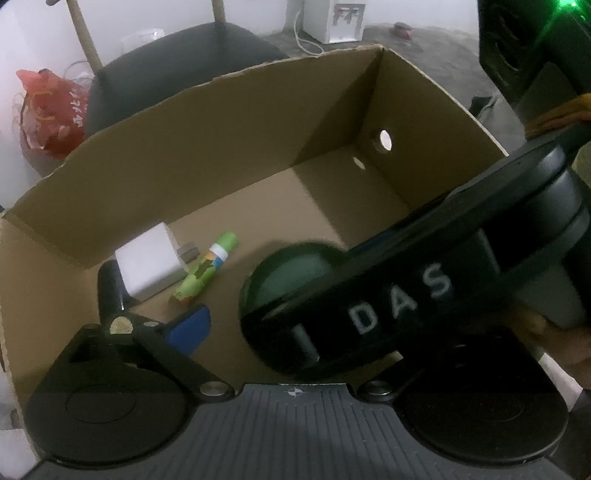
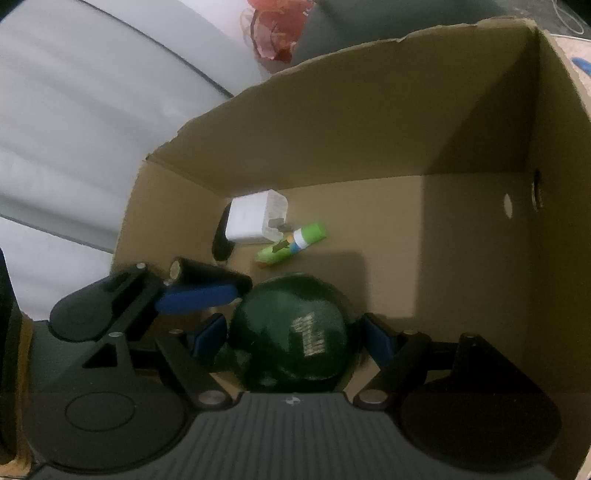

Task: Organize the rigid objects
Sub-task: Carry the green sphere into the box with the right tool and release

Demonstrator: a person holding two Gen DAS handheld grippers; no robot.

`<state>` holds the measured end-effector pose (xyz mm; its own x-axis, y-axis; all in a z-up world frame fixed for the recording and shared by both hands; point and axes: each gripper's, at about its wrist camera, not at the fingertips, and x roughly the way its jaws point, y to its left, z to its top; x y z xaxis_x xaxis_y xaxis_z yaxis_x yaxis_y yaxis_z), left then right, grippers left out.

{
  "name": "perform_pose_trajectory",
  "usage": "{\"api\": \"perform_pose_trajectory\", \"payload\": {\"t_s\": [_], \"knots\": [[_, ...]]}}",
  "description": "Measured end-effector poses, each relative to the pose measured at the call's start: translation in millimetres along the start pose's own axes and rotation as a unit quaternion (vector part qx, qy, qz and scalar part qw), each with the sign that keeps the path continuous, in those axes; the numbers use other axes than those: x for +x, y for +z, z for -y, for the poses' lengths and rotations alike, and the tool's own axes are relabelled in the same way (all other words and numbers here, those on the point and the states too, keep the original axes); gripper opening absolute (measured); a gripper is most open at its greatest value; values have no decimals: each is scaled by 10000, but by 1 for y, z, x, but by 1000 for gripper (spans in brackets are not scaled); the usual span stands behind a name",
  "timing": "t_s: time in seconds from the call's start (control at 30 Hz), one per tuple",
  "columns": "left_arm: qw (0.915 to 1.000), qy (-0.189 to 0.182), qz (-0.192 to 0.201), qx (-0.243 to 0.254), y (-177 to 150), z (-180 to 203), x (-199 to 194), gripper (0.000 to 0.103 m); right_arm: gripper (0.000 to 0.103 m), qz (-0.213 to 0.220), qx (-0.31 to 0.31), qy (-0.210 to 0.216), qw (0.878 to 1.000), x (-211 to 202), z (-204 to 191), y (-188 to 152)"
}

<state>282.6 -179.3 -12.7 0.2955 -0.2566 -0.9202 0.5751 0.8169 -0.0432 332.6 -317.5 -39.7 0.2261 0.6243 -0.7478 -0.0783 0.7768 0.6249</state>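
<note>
A grey concrete floor [image 1: 424, 40] and a pale wall fill the background, with a black chair [image 1: 177, 66] and a red bag [image 1: 51, 110] at the upper left of the left wrist view. A white appliance [image 1: 332, 18] stands at the top centre there.

In front of you sits an open cardboard box [image 2: 332, 122], filling most of both views. Its right wall has a round hole [image 1: 384, 140].

On the box floor, left of centre, lies a white charger [image 2: 255, 219], prongs pointing right. Just beside it on the right lies a green tube [image 2: 295, 242], tilted. A black object [image 2: 221, 240] leans at the charger's left edge; you cannot tell what it is.

Your right tool [image 2: 291, 336] reaches into the box at the lower centre of its own view. A dark green dumbbell [image 2: 295, 332] sits between its blue pads [image 2: 208, 338], which press on either side of the round head, so the tool has hold of it. In the left wrist view the same dumbbell [image 1: 295, 273] shows at centre, partly hidden behind the right tool's black body marked DAS.

Your left tool [image 1: 295, 325] hangs over the box's near left side, jaws spread wide with nothing between them. Only its left blue pad [image 1: 188, 326] shows in its own view; the right wrist view shows that finger [image 2: 199, 299] just left of the dumbbell.
</note>
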Motion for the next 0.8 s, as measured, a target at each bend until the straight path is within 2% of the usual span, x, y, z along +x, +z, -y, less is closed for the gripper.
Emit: {"api": "perform_pose_trajectory", "payload": {"t_s": [0.23,0.47,0.63,0.8], "knots": [[9999,71,73,-48,-1,0,-8,102,82,132,82,136,9998,-4,2,0],[9993,35,375,-56,-5,5,-35,102,82,691,278,645,9951,-29,7,-8],[9966,31,818,-32,-21,8,-75,102,82,1445,219,1009,9841,-75,2,-39],[9866,-24,1630,19,-64,18,-136,102,82,2051,170,1723,9633,-124,2,-97]]}}
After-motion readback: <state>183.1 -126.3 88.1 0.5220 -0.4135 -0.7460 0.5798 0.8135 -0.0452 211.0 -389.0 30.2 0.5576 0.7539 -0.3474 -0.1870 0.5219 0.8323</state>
